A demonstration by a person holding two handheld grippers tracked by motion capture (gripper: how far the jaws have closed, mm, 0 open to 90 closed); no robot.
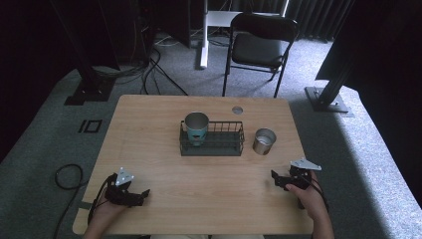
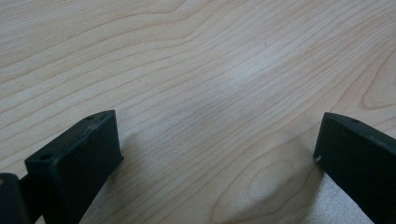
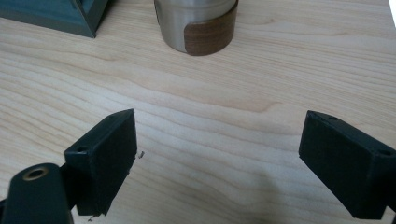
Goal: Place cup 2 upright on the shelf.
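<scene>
The left hand-held gripper (image 1: 144, 193) and the right hand-held gripper (image 1: 273, 177) rest low at the near corners of the bench (image 1: 149, 149), jaws spread wide with nothing between them, probably so both reach the middle equally. The short steel cup (image 1: 263, 141) stands upright just right of the wire basket (image 1: 212, 149), apart from it and directly ahead of the right one, which looks the likelier to take it. It is brushed metal with a brown wood-grain band (image 3: 208, 35) at its foot, while a taller steel cup (image 1: 196, 128) sits inside the basket's left end.
</scene>
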